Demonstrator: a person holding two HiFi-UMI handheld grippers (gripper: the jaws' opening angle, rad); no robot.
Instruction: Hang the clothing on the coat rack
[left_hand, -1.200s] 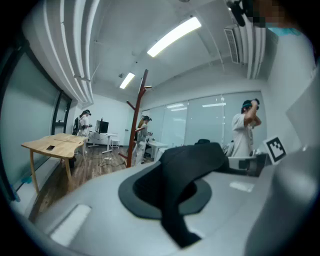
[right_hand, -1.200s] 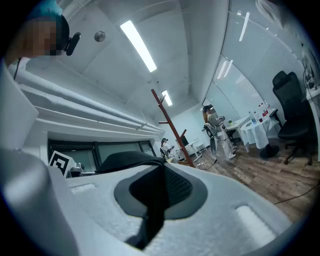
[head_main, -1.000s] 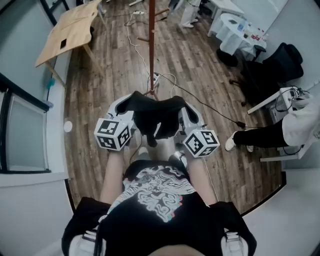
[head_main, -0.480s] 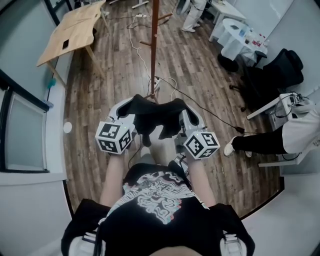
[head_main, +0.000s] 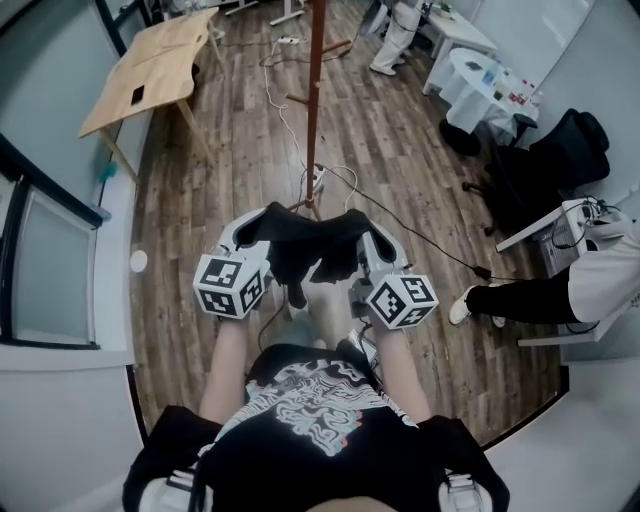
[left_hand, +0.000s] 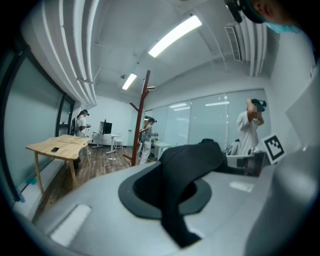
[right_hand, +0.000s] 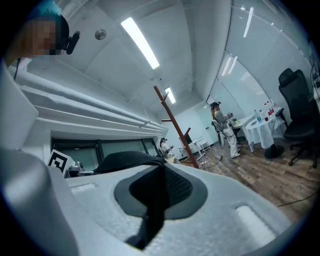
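A black garment (head_main: 308, 243) hangs stretched between my two grippers in the head view. My left gripper (head_main: 248, 228) is shut on its left end, and black cloth (left_hand: 185, 172) lies pinched across that gripper's pad. My right gripper (head_main: 372, 232) is shut on the right end, where a strip of cloth (right_hand: 152, 200) runs between its jaws. The brown wooden coat rack (head_main: 313, 95) stands straight ahead on the wood floor, its pegs bare. The coat rack (left_hand: 140, 117) also rises beyond the left jaws and the coat rack (right_hand: 175, 125) beyond the right ones.
A light wooden table (head_main: 150, 60) stands at the far left. Cables (head_main: 345, 175) trail over the floor around the rack's foot. At the right are a black office chair (head_main: 560, 135), a white round table (head_main: 475, 70) and a seated person's leg (head_main: 520, 285). Other people stand at the far end.
The grippers and garment have moved slightly forward toward the coat rack, which now shows more of its pole and pegs. Both grips are unchanged.
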